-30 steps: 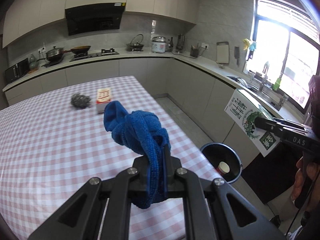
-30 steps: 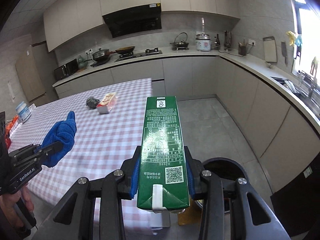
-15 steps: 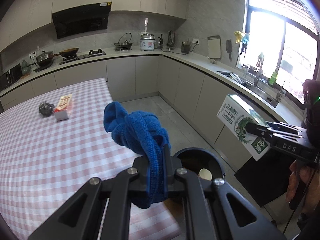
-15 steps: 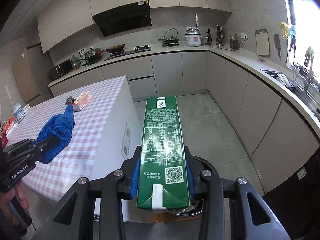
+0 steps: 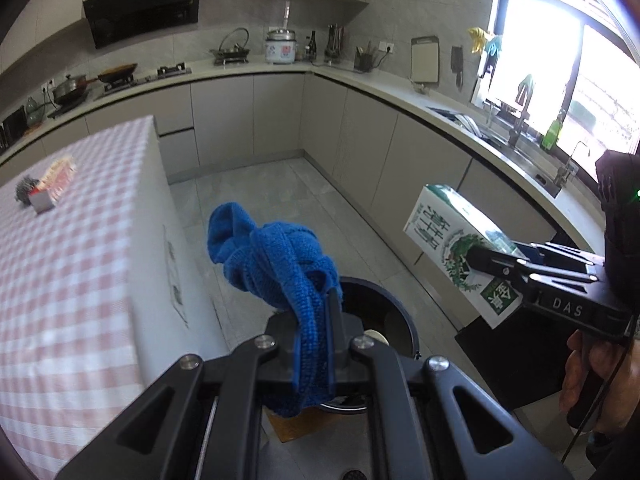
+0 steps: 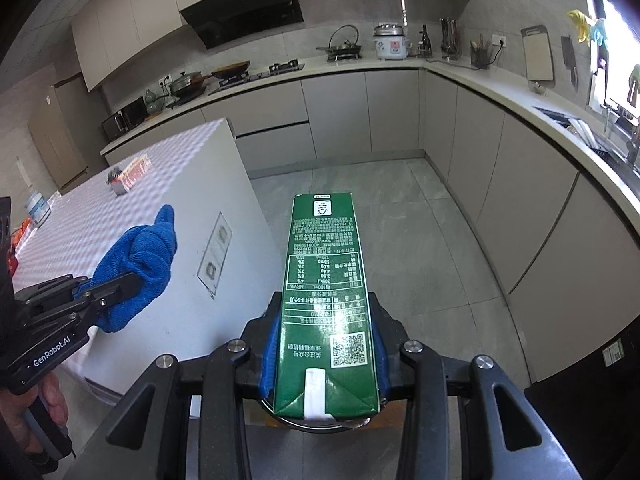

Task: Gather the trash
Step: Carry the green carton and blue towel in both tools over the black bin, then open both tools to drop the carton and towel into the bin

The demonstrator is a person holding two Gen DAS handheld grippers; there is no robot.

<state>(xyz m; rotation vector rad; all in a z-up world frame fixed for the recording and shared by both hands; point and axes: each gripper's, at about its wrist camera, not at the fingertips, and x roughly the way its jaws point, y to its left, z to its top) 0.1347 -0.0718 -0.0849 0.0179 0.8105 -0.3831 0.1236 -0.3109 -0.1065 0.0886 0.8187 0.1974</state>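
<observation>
The left claw point(image 5: 316, 344) is clenched on a blue cloth point(image 5: 276, 268), its two fingers pinching the lower folds so that most of the cloth bunches up above and ahead of the fingertips. Just beyond and below this claw stands a dark round bin point(image 5: 394, 316) on the floor, its open mouth partly hidden by the cloth and the claw; a pale round item point(image 5: 376, 336) lies inside, too hidden to identify. To the claw's left is the table point(image 5: 72, 264) with its pink checked cover, and at its far end lie a small box point(image 5: 54, 184) and a dark scrubber point(image 5: 25, 191), touching or nearly so.

The right claw point(image 6: 324, 352) grasps a green carton point(image 6: 326, 292) between blue-padded fingers point(image 6: 269, 354). The carton lies lengthwise along the claw, pointing forward and away, its printed panel facing up, with a QR code and a white tab near the gripped end. Directly under the gripped end a curved sliver of the bin rim point(image 6: 312, 426) shows; the rest is covered by the carton and claw.

From the left wrist, the carton point(image 5: 460, 256) appears to the right of the left claw, tilted, held above and to the right of the bin. From the right wrist, the cloth point(image 6: 136, 268) sits to the left, alongside the white end of the table point(image 6: 208, 216).
</observation>
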